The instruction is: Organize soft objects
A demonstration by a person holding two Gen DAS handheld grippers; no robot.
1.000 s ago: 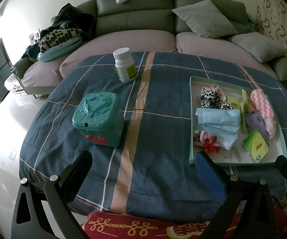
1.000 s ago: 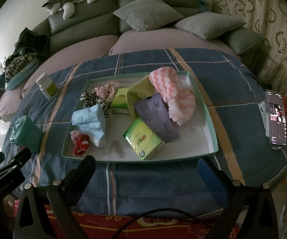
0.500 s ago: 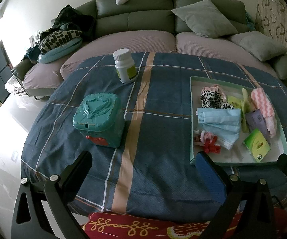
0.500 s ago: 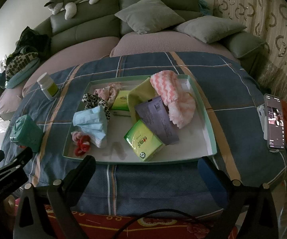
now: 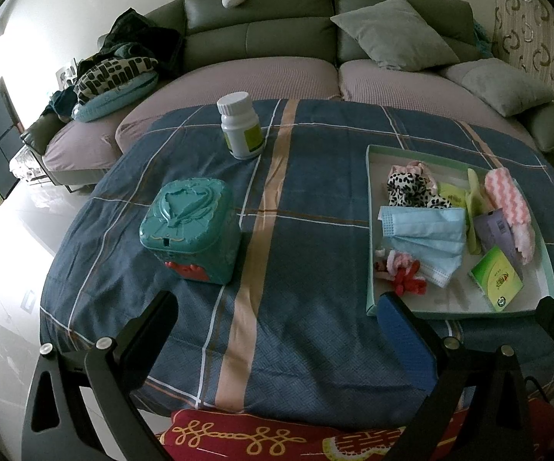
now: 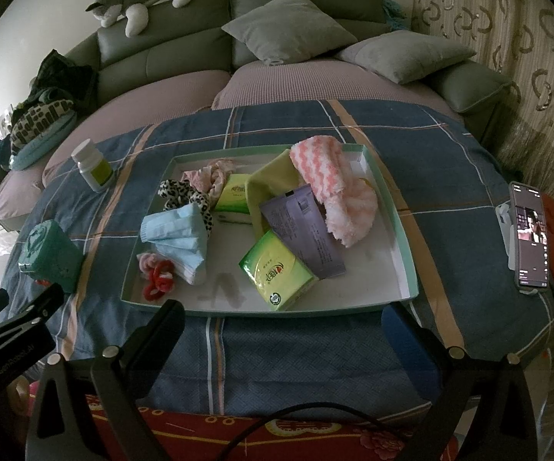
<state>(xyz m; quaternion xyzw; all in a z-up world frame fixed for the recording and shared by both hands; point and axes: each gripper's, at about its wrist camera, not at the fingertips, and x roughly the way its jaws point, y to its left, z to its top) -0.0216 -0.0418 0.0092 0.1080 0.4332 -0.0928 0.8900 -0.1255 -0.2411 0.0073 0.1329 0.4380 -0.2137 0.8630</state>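
Both grippers, left (image 5: 277, 330) and right (image 6: 284, 334), hang at the desk's near edge with fingers spread wide and empty. The soft things lie heaped in the tray (image 6: 403, 230) toward the desk's right side: blue masks (image 6: 177, 230), leopard scrunchie (image 6: 184, 196), pink towel (image 6: 334, 188). The masks look stacked, I think, so a pinch could lift only one and drag the red hair tie (image 6: 157, 280) along.

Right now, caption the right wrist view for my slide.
Open right tool hovers before a mint-rimmed white tray of blue face masks, pink fuzzy cloth and green tissue packs.
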